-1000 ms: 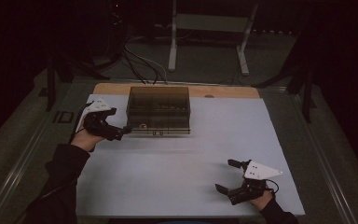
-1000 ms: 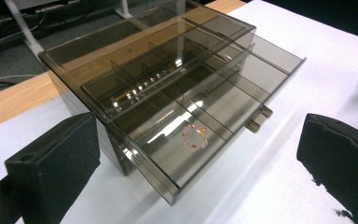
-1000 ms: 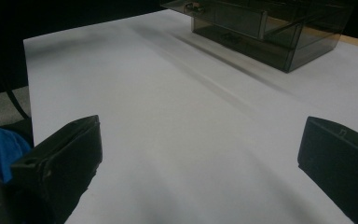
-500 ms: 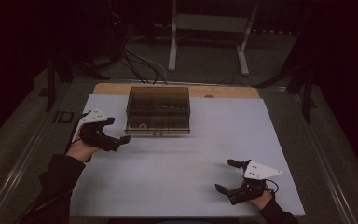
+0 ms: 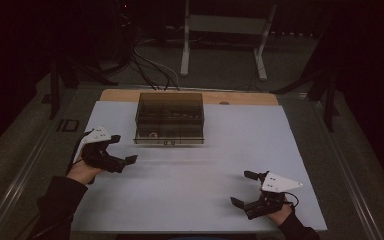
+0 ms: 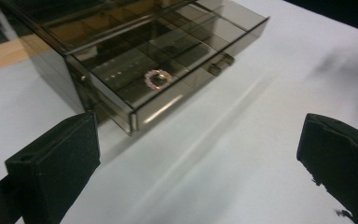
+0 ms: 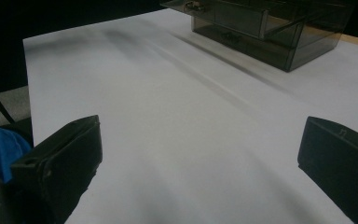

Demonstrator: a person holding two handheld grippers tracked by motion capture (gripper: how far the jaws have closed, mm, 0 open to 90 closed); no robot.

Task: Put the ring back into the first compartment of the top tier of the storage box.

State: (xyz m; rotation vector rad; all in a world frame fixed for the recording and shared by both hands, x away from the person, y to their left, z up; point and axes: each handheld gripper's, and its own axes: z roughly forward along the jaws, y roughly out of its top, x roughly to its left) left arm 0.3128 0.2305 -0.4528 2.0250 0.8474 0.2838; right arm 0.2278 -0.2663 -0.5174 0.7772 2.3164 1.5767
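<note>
Right gripper (image 5: 250, 192): jaws wide, empty, resting nearest the person. Left gripper (image 5: 117, 150): jaws wide, empty, just left of smoked drawer box (image 5: 169, 118). Ring (image 6: 157, 79): lying in the pulled-out top drawer. Placement appears done; drawer closing remains.

The high view looks forward and down from above the person's side of the table (image 5: 190, 200). The left gripper view sits low and close, with the smoked drawer box (image 6: 135, 60) just beyond its jaws. The right gripper view faces across the table, the same box (image 7: 265, 28) far ahead.
</note>
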